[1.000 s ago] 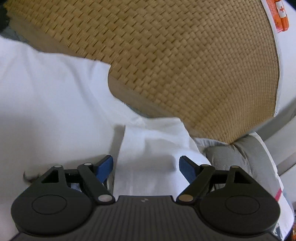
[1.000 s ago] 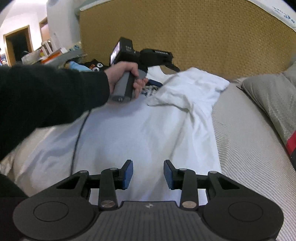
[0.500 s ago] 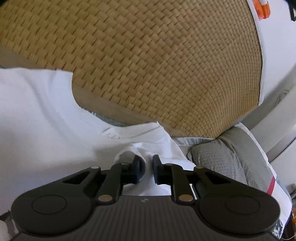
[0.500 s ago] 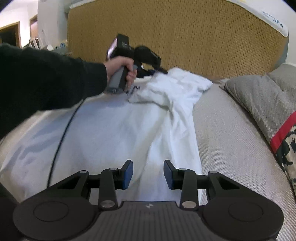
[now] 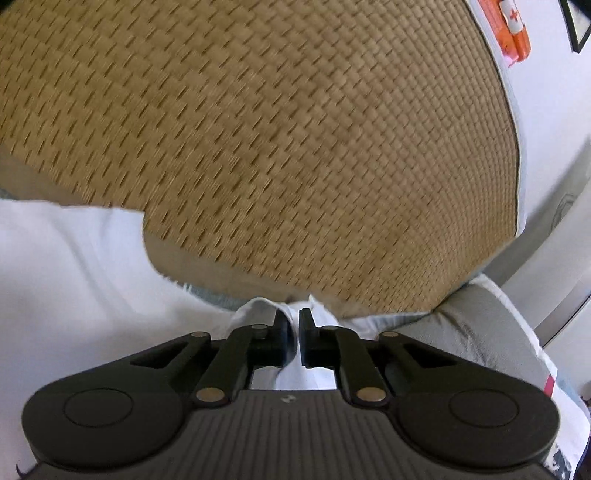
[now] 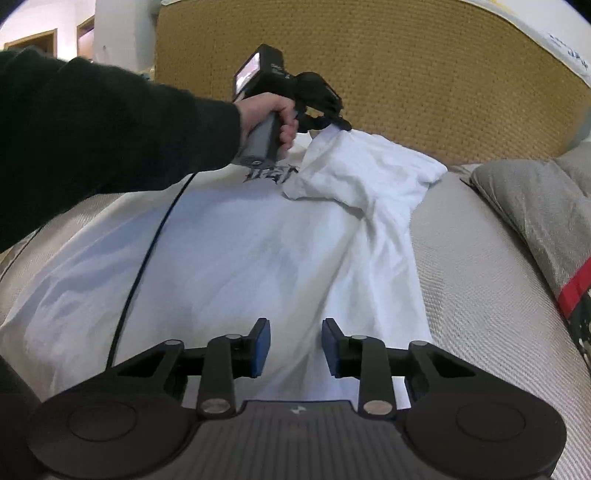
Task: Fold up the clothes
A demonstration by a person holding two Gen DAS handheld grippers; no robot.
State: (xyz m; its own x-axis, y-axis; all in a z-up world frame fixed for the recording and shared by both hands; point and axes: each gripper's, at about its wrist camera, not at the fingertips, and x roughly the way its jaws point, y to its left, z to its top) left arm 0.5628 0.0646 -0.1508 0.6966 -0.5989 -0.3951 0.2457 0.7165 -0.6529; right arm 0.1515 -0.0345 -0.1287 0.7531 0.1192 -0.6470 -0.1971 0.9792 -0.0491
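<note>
A white T-shirt (image 6: 236,258) with a dark print (image 6: 271,174) lies spread on the bed. My left gripper (image 5: 291,325) is shut on its sleeve (image 5: 258,306) and holds it lifted near the headboard; in the right wrist view that gripper (image 6: 341,125) pinches the sleeve (image 6: 365,166), which drapes down from it. My right gripper (image 6: 295,345) is open and empty, low over the shirt's lower part near its right edge.
A woven tan headboard (image 6: 406,74) stands behind the bed. A grey pillow (image 6: 535,199) lies at the right on the beige bedcover (image 6: 480,295). A black cable (image 6: 147,254) runs across the shirt. An orange object (image 5: 513,26) hangs on the wall.
My left gripper closed on the sleeve and lifted it up and toward the shirt's middle. My right gripper stayed open and moved a little closer over the shirt.
</note>
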